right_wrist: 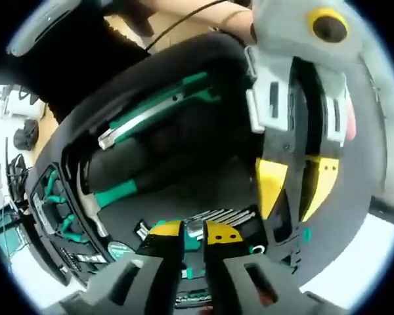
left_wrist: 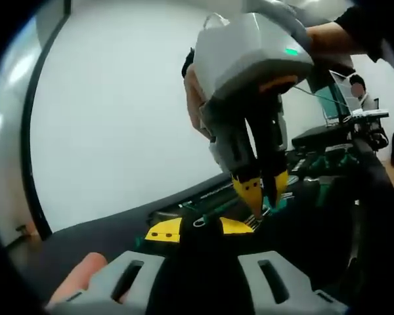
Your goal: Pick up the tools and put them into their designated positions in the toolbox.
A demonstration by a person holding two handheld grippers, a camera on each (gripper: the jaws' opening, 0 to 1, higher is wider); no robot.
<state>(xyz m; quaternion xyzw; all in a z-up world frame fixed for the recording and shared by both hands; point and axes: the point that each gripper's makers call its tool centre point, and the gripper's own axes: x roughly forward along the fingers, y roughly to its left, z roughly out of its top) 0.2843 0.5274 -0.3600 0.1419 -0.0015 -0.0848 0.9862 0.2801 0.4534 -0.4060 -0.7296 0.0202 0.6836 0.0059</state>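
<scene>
The open black toolbox [right_wrist: 184, 177] holds a teal-handled hammer [right_wrist: 115, 193], a long teal and silver tool [right_wrist: 151, 111] and a row of thin metal keys [right_wrist: 223, 215]. My right gripper [right_wrist: 194, 231] is low over the box, its jaws closed on a small teal and metal tool [right_wrist: 194, 241]. Seen from the left gripper view, that right gripper [left_wrist: 266, 197] points down into the box with a teal bit at its tips. My left gripper [left_wrist: 200, 230] has a black part of the toolbox's rim [left_wrist: 203, 262] between its yellow-tipped jaws. It also stands at the box's right edge as the left gripper [right_wrist: 294, 190].
More small teal tools [right_wrist: 56, 190] sit in slots at the box's left end. A white wall [left_wrist: 118, 118] stands behind the box. A desk with a laptop [left_wrist: 335, 105] is at the far right. A person's finger [left_wrist: 79, 279] shows beside my left jaw.
</scene>
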